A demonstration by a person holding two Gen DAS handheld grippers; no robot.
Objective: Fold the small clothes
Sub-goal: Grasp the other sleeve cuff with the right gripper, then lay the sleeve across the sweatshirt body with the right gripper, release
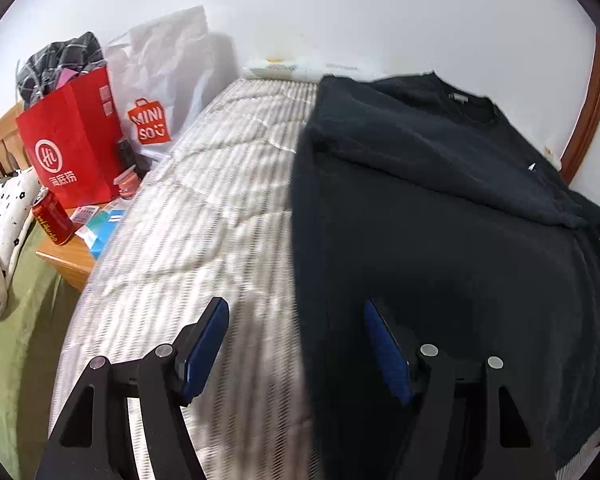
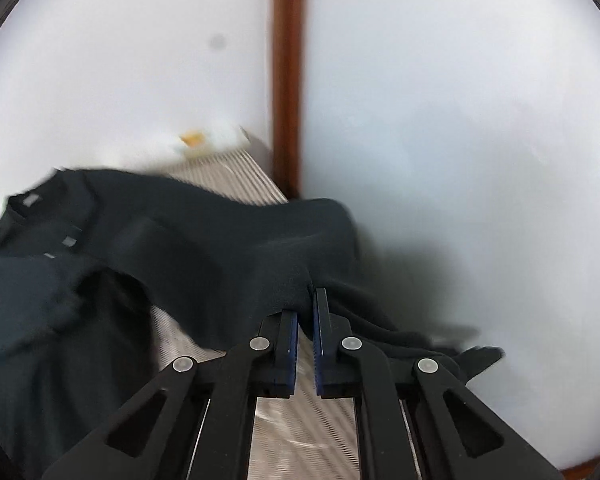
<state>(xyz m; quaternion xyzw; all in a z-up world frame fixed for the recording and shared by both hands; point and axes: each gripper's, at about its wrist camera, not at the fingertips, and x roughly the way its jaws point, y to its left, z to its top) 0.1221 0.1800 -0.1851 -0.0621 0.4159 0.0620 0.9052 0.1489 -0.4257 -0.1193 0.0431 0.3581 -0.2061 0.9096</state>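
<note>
Pinching a fold of the black sweater (image 2: 204, 240) in your right gripper (image 2: 306, 312) — the cloth is lifted off the bed (image 1: 204, 208).

Your sweater lies spread on the striped mattress with its collar toward the white wall (image 1: 340, 12), and the part you have clamped rises in a ridge from the closed blue pads (image 2: 290, 336), with more dark cloth trailing off to the right. Your left gripper (image 1: 296, 312) hangs over the sweater's near edge with its jaws spread apart and nothing between them — one finger over the mattress, the other over the dark cloth. Beside the bed on the left, a wooden surface (image 1: 70, 260) carries a red paper bag (image 1: 72, 140), a white MINISO bag (image 1: 160, 92) and a red can (image 1: 53, 218).
</note>
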